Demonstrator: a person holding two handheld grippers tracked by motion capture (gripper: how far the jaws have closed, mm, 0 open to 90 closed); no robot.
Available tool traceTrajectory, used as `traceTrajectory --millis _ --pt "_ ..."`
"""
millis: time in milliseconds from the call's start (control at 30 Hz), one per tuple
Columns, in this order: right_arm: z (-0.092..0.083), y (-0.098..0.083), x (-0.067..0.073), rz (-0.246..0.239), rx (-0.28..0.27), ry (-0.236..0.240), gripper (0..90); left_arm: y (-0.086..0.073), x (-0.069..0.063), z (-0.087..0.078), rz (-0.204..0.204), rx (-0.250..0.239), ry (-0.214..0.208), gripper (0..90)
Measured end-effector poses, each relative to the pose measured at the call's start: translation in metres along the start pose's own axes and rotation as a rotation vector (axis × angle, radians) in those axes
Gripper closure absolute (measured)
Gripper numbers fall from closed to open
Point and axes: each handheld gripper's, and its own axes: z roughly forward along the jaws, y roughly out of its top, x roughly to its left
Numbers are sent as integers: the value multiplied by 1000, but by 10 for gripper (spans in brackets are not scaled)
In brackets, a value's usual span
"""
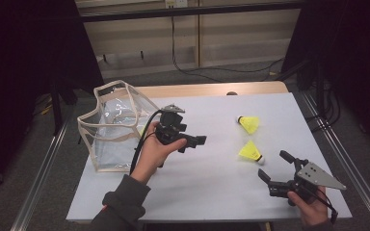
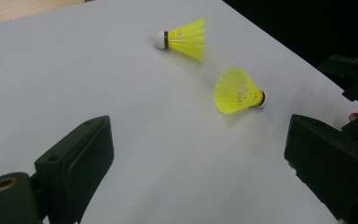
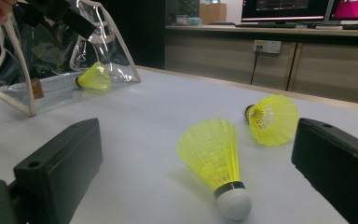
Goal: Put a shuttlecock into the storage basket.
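While two shuttlecocks (image 1: 249,124) lie apart, a clear bag (image 1: 115,126) holds another.

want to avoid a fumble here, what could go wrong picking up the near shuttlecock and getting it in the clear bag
The near shuttlecock lies on its side, so the open right gripper could nudge it and roll it toward the far shuttlecock. Squeezing the thin yellow skirt could crush it; the cork looks safer. The clear bag is soft and leaning, with the left gripper beside it but not holding it, so its mouth may sag.
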Motion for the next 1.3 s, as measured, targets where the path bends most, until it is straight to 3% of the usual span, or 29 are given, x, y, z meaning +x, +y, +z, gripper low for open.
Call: traceTrajectory --millis 900,1300 --pt "0 0 1 4 2 3 16 -13 -10 21 53 -2 -49 66" --pt "1 0 1 3 2 2 16 -19 -14 34 58 -11 -79 66"
